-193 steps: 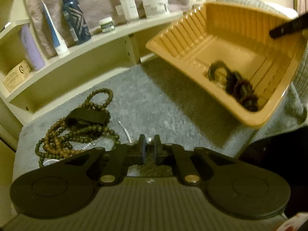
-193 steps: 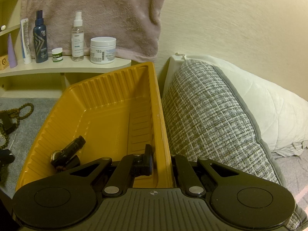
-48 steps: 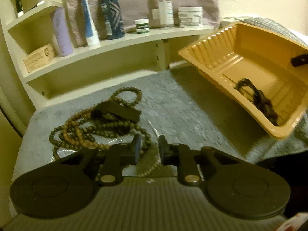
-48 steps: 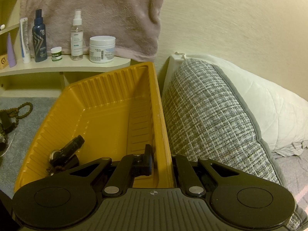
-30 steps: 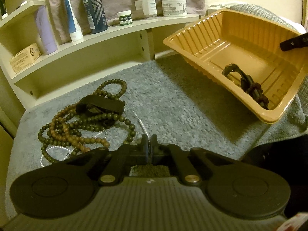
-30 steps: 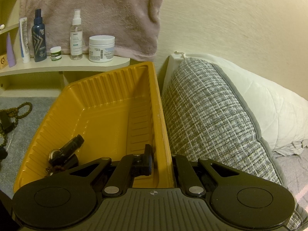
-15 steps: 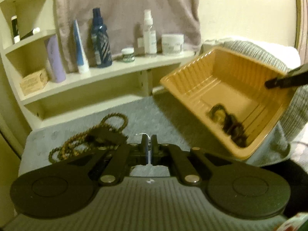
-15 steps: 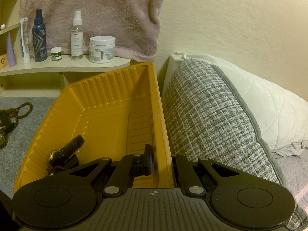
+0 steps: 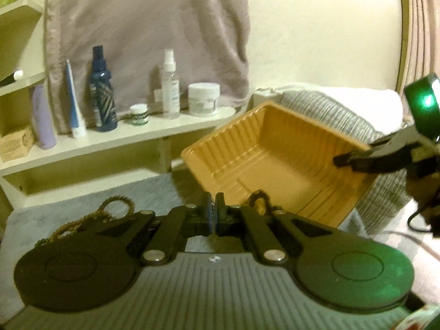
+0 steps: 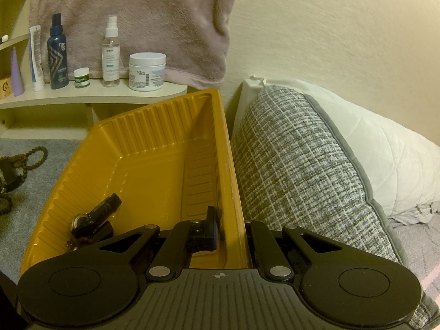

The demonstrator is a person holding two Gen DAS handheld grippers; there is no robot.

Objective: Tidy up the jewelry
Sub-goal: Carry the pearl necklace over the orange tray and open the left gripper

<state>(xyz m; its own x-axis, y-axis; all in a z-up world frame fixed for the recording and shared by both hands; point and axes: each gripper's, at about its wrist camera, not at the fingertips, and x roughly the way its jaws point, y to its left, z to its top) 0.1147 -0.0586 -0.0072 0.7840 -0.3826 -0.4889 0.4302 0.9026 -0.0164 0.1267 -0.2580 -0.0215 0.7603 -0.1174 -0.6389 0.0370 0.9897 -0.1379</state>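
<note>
1. The left hand-held gripper (image 9: 214,214) was raised above the grey mat (image 9: 154,189), its fingers clenched together; whether anything was caught between them could not be told.
2. The right hand-held gripper (image 10: 229,231) was clamped on the near right wall of the orange tray (image 10: 165,148), one finger inside and one outside, holding the tray tilted toward the mat.
3. Dark jewelry (image 10: 93,222), a strap-like piece among it, lay bunched in the low left corner of the tray.
4. The bead necklaces (image 9: 90,217) lay in a loose pile on the mat, left of the tray and apart from it, partly hidden behind the left hand-held gripper.
5. The tray leaned against a grey woven pillow (image 10: 297,170).
6. Bottles and jars stood on the shelf (image 9: 115,140) behind, below a hanging towel (image 9: 154,33).
</note>
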